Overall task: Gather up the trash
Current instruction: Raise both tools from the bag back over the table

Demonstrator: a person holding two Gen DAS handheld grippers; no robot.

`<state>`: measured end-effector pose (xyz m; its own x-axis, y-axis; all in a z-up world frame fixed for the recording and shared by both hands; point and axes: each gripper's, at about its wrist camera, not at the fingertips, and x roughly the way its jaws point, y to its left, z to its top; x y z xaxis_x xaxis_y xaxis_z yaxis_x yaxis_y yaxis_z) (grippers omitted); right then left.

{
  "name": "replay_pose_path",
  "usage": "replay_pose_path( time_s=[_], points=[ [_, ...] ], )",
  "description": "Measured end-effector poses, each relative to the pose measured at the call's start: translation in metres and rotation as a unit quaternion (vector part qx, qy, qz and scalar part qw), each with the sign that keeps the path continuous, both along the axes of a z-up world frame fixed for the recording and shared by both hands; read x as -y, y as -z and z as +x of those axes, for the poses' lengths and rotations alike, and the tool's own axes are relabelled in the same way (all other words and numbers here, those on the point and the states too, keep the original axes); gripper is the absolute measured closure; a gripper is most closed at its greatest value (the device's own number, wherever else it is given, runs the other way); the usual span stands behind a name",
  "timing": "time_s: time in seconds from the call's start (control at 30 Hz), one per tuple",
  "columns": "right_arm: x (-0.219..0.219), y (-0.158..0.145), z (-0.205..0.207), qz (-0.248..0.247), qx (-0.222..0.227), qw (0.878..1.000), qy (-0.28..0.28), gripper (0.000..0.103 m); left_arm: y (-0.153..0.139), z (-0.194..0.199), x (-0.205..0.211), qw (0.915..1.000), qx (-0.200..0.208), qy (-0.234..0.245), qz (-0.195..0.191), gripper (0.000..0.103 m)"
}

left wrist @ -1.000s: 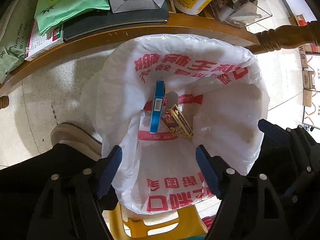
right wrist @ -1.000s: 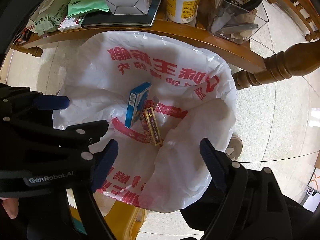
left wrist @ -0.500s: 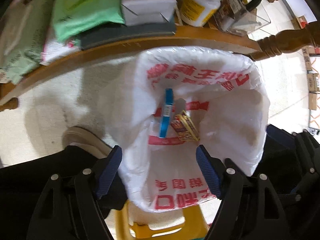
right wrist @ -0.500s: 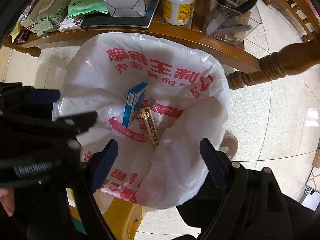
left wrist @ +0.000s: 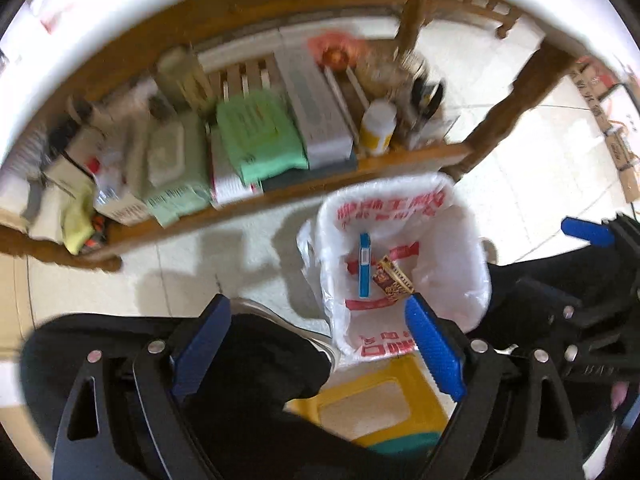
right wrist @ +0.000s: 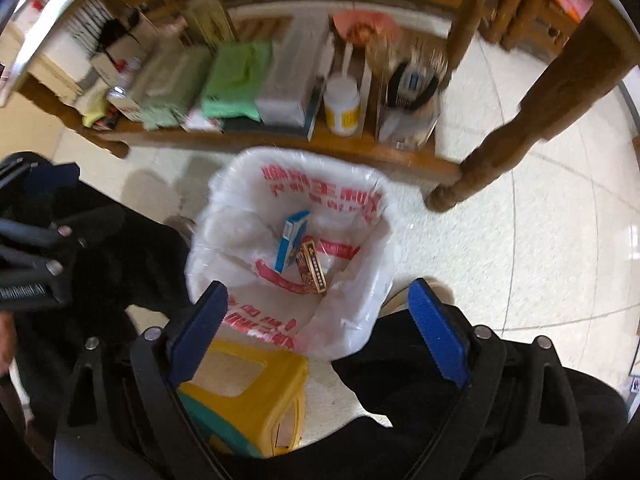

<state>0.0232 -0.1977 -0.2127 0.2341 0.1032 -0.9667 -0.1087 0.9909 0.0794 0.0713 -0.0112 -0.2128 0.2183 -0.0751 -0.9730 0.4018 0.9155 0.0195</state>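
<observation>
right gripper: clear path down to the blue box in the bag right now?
Probably yes. The right gripper is open and empty, the bag mouth gapes upward, and the blue box lies uncovered beside the brown box, which may crowd one finger.

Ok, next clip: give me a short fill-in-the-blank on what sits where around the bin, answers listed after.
1. The blue box lies inside the white ____ printed with red characters.
2. Beside the blue box lies a second box, coloured red and ____.
3. The white bottle on the wooden shelf has a ____ label.
4. The stool next to the bin bag is ____.

Missing words: bag; gold; yellow; yellow
</observation>
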Motion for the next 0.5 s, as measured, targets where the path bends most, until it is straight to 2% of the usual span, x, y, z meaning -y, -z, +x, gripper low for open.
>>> replay_pose_path(
  time_s=[0.1,0.17,0.3,0.4,0.5],
  points=[
    [0.013,-0.051,-0.005,-0.004,0.045,0.999,-0.008,0.013,-0.057,0.005,-0.003,0.9993,0.032,0.018,0.0,0.016],
    [0.02,-0.093,-0.006,-0.011,0.08,0.997,-0.018,0.009,-0.092,0.01,-0.004,0.9982,0.054,0.027,0.003,0.012],
    [0.028,-0.162,-0.002,-0.033,0.137,0.989,-0.037,0.006,-0.17,0.02,0.001,0.9919,0.113,0.055,0.016,0.009],
    [0.032,-0.21,0.008,-0.045,0.171,0.983,-0.052,0.006,-0.211,0.028,0.008,0.9906,0.118,0.069,0.008,0.008],
    [0.037,-0.24,0.018,-0.034,0.183,0.98,-0.064,0.006,-0.235,0.035,0.013,0.9903,0.11,0.085,0.002,0.008]
  ],
)
